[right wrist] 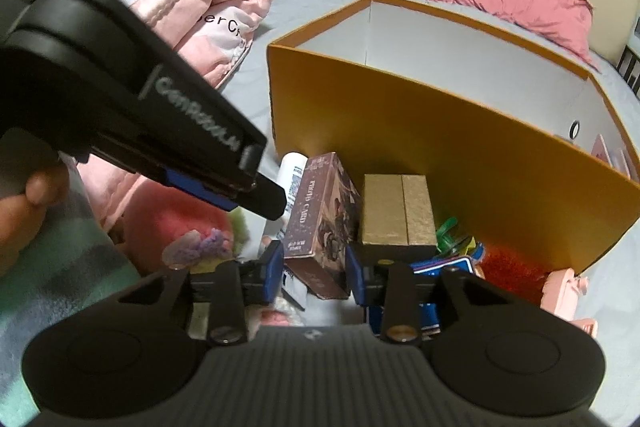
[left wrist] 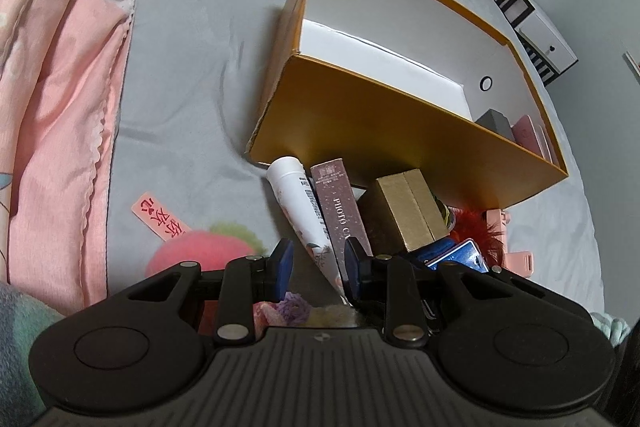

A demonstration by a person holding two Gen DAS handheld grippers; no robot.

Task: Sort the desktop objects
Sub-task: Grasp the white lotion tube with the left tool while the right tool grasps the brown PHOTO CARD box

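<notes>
The brown card box [right wrist: 320, 223] is straddled by the right tool [right wrist: 314, 269], parted; the orange box [right wrist: 440, 155] wall crowds twelve o'clock. The left tool [left wrist: 318, 267] is held parted, empty.

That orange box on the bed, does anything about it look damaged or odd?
Yes. The orange box has a frayed, split lower corner nearest the white tube, where the cardboard edge looks torn. Otherwise it sits upright and open, with small items piled loosely against its front wall.
</notes>
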